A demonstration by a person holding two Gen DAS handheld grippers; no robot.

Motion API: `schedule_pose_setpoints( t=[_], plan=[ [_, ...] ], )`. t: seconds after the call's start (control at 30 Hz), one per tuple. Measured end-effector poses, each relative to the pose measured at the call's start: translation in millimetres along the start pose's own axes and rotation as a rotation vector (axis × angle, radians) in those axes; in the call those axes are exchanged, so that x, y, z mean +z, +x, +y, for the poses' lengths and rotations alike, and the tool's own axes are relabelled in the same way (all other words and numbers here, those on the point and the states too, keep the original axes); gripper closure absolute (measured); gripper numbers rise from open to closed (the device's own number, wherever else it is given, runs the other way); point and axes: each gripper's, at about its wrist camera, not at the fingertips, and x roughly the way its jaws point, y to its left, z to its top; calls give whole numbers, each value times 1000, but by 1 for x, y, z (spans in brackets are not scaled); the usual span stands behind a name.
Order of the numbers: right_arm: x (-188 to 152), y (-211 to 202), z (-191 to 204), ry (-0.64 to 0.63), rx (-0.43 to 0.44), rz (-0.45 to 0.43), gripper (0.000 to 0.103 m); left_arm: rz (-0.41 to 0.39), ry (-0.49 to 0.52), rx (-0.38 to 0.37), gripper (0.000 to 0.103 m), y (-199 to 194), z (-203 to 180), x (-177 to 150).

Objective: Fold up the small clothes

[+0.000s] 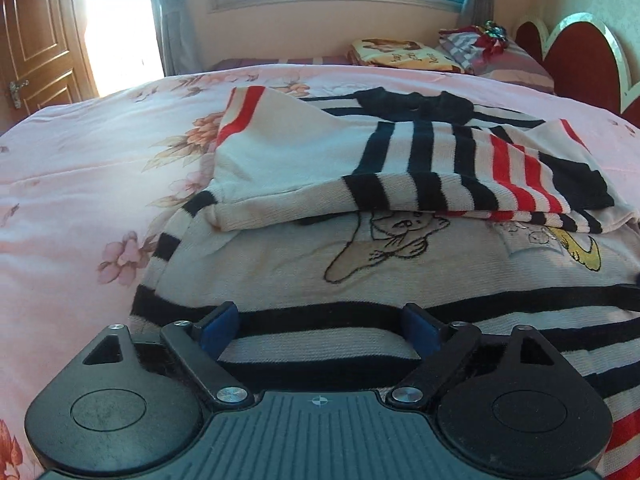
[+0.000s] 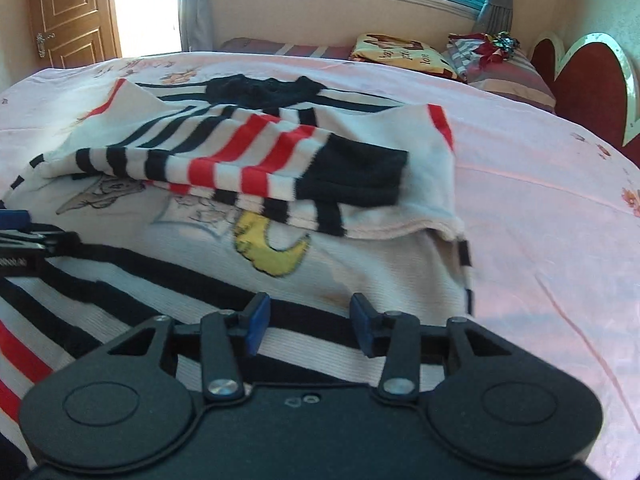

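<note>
You've got a small cream knit sweater (image 1: 400, 268) lying flat on the pink floral bedspread, black stripes with a few red ones, plus a cartoon cat and a yellow moon stitched on the chest. Both sleeves (image 2: 280, 160) are folded in across the upper body, overlapping each other, the top one ending in a wide black cuff. The black collar sits at the far end.

The near hem of the striped sweater (image 1: 360, 272) is hidden behind the left gripper (image 1: 320, 326) body. The embroidered cat (image 1: 384, 244), beyond the jaws, is partly covered by the folded sleeves (image 2: 280, 160). The sweater's far right part is cut off by the edge.
</note>
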Motion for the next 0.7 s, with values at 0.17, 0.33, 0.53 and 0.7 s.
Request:
schedule_pose_setpoints(
  t=[0.17,0.33,0.53,0.7],
  plan=[
    [-24,-12,-38,90,1,-21,60,10,-28,41,15,-10,7,-9],
    [-23,-25,-30,96,-5,-25,58,31,-15,55,15,-31,3,-13],
    [-23,-49,11,114,121,-48,55,15,41,-32,15,-56,-21,-22],
    [-31,-54,60,35,153,-37,53,41,82,-43,14,-49,-18,-44]
  ],
)
